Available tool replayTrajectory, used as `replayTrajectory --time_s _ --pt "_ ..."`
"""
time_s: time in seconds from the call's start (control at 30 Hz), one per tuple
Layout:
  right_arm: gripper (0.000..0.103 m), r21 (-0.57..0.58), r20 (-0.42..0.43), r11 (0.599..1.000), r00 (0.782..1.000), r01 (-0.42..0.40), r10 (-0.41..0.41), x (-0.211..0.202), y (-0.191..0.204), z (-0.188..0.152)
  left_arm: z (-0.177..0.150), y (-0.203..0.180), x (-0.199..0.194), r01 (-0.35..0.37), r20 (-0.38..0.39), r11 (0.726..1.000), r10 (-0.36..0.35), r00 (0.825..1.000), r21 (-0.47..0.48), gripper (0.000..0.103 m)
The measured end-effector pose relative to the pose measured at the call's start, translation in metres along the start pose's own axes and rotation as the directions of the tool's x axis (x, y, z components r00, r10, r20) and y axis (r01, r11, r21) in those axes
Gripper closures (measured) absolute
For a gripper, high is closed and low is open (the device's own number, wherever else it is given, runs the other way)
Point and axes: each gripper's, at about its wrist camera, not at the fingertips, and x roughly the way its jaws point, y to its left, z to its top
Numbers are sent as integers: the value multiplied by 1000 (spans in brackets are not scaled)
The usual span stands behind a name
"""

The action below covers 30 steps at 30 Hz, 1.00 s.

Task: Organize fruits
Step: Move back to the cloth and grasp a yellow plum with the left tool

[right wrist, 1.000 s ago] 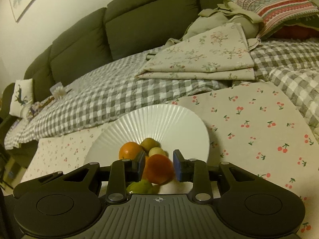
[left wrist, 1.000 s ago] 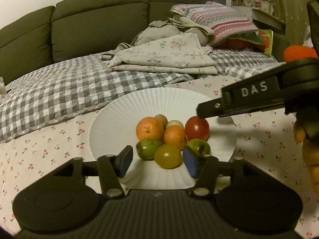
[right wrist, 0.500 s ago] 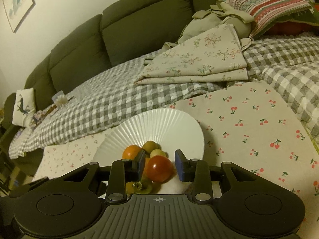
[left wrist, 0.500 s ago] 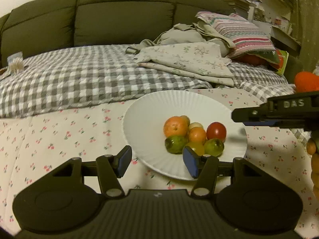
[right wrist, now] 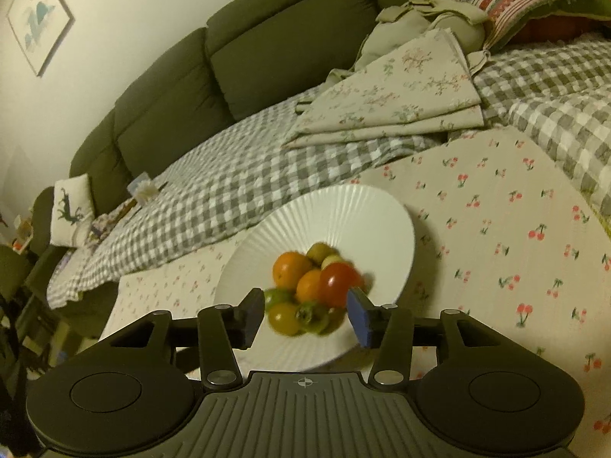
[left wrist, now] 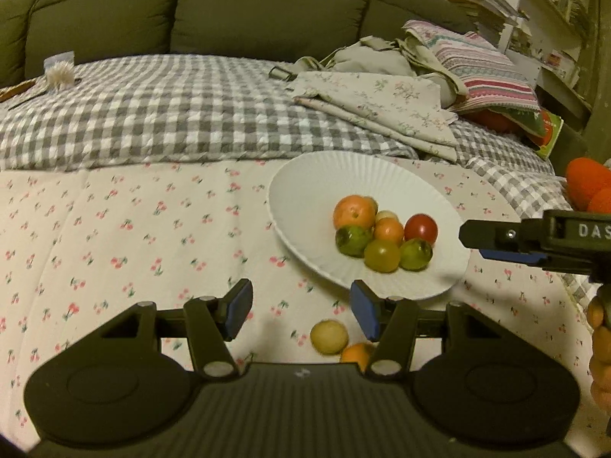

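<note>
Fruits (left wrist: pixel 383 233) on plate (left wrist: pixel 324 175), two (left wrist: pixel 329 336) seemingly before.

Matte black ribbed gripper bodies, round side caps, silver pivot screws, blue fingertip pads (left wrist: pixel 238 307); white "DAS" lettering at 3 o'clock.

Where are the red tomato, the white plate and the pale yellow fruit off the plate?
red tomato (left wrist: pixel 421 228), left wrist view, its front.
white plate (left wrist: pixel 305 191), left wrist view, bare rim.
pale yellow fruit (left wrist: pixel 328 336), left wrist view, its top.

Cherry-print cover (left wrist: pixel 126 229) carries white plate (left wrist: pixel 305 191); pale fruit (left wrist: pixel 328 336), orange fruit (left wrist: pixel 357 355) lie loose beside plate.
</note>
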Motion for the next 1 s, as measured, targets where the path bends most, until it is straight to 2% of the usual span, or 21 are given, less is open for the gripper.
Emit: replayTrajectory --time_s 0.2,0.27,0.67,1.0 --pt "48 -60 -15 998 1000 6 -7 -8 17 -14 -8 7 -10 -17 -20 999 16 1000 -28 47" --pt "41 -76 -29 997 1000 6 -8 -8 21 -17 -11 8 -12 -25 -23 999 24 999 -27 47" --pt "30 -119 -71 993 997 -10 2 -23 36 -39 -15 7 -8 -13 -50 999 10 999 -53 47" --pt "26 -210 -128 978 992 -11 -17 -24 51 -56 -14 7 4 17 -76 996 -24 997 -92 47"
